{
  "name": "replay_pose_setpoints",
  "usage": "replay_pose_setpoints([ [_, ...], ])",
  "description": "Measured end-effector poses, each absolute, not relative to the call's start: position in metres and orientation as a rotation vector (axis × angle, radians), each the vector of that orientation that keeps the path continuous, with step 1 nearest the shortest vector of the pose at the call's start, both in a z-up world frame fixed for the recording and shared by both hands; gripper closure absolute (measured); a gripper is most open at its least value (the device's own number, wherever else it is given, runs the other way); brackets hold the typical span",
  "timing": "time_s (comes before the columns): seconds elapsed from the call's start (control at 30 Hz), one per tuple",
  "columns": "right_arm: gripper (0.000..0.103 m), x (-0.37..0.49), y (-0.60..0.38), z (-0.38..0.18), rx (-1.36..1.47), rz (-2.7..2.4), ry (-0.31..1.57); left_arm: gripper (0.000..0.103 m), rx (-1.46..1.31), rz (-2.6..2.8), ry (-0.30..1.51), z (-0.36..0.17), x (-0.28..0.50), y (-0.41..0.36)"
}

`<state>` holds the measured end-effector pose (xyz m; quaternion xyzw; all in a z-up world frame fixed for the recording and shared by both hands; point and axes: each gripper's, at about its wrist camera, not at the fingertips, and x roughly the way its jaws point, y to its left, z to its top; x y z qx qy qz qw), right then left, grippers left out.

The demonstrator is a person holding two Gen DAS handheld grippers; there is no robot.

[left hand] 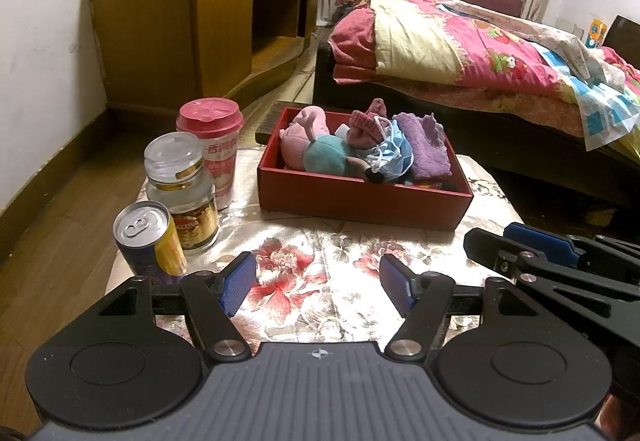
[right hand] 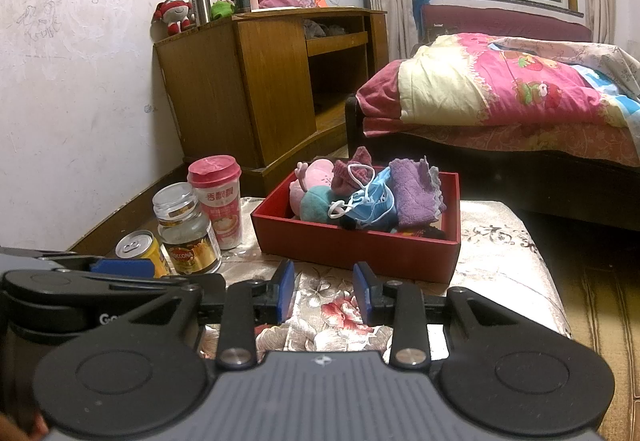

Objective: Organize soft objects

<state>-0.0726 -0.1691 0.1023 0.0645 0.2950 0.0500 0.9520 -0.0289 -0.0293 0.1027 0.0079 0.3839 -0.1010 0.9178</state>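
- Since the soft toy [left hand: 316,153], mask [left hand: 390,155] and purple cloth [left hand: 424,145] already lie in the red box [left hand: 360,197], we judge sorting nearly done
- We hold the left gripper [left hand: 318,283] wide and empty
- The right gripper [right hand: 324,291] stands narrower, empty; we'd leave the jar [left hand: 182,185] alone

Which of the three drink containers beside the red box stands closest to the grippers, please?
The yellow can; the glass jar and pink-lidded cup stand behind it.

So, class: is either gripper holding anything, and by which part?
Nothing is held. The left gripper and right gripper both stand open over the floral cloth.
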Motion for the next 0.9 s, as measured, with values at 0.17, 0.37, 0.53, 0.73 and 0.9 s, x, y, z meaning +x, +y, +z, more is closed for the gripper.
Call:
replay_pose_setpoints([
  [0.17, 0.083, -0.073, -0.170, 0.100, 0.129, 0.103, 0.599, 0.034, 0.020, -0.203, 0.786, 0.104, -0.028, -0.029],
  [0.37, 0.083, -0.073, -0.170, 0.100, 0.129, 0.102, 0.598, 0.031, 0.038, -0.193, 0.768, 0.105, -0.029, -0.031],
  [0.53, 0.083, -0.074, -0.172, 0.101, 0.134, 0.102, 0.587, 0.015, 0.017, -0.180, 0.766, 0.104, -0.026, -0.026],
  [0.73, 0.083, -0.078, -0.173, 0.105, 0.147, 0.097, 0.555, 0.007, -0.041, -0.185, 0.765, 0.102, -0.024, -0.018],
  [0.9, 0.083, -0.077, -0.176, 0.107, 0.152, 0.082, 0.553, 0.007, 0.011, -0.164, 0.710, 0.105, -0.029, -0.023],
])
